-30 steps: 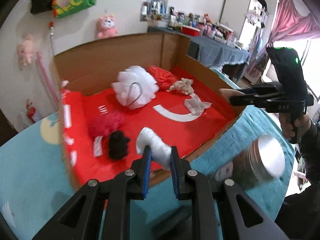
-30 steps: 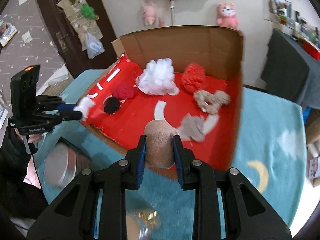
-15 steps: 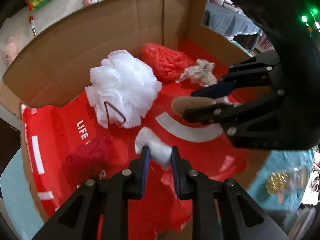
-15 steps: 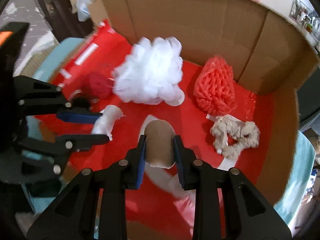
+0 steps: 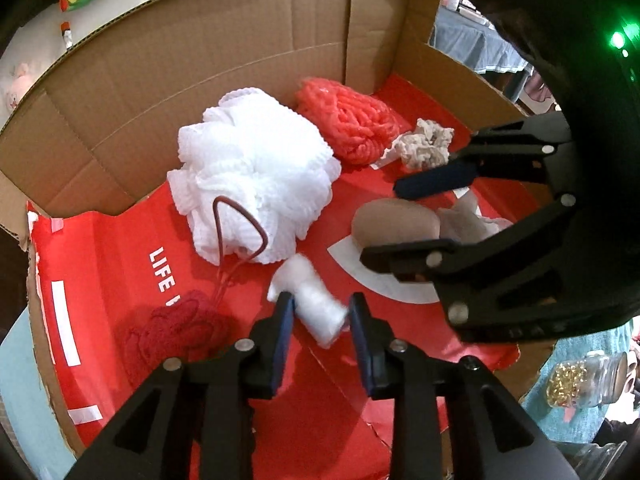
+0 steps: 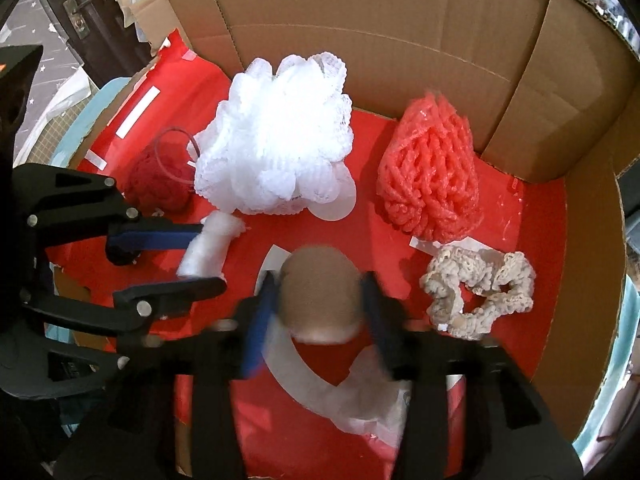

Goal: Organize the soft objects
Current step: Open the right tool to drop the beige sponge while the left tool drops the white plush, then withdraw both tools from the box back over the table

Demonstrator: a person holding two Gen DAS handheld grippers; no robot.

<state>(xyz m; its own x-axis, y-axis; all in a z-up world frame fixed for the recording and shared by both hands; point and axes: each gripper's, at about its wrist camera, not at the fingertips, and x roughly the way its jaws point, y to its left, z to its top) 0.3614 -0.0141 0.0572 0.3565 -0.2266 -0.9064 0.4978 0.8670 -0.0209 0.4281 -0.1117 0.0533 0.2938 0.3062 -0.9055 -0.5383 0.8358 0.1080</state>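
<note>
Releasing step: we have both grippers over the red floor of the cardboard box (image 5: 224,56), dropping 2 soft items at once. Our left gripper (image 5: 322,312) has jaws opening, narrow gap, and the white cotton wad (image 5: 316,300) sits between them, tilted; the pads look just off it. Our right gripper (image 6: 318,300) is opening too, blurred, about half wide, with the tan sponge (image 6: 318,292) between the jaws; contact is hard to judge through the blur.

Ahead of the left gripper lie the white mesh pouf (image 5: 256,176) and, left of the jaws, the dark red yarn ball (image 5: 176,332). Ahead-right of the right gripper: the coral loofah (image 6: 430,176) and beige scrunchie (image 6: 480,292).

Next, we judge: finish opening, lift both straight up so neither item snags, then fetch more from outside the box.
</note>
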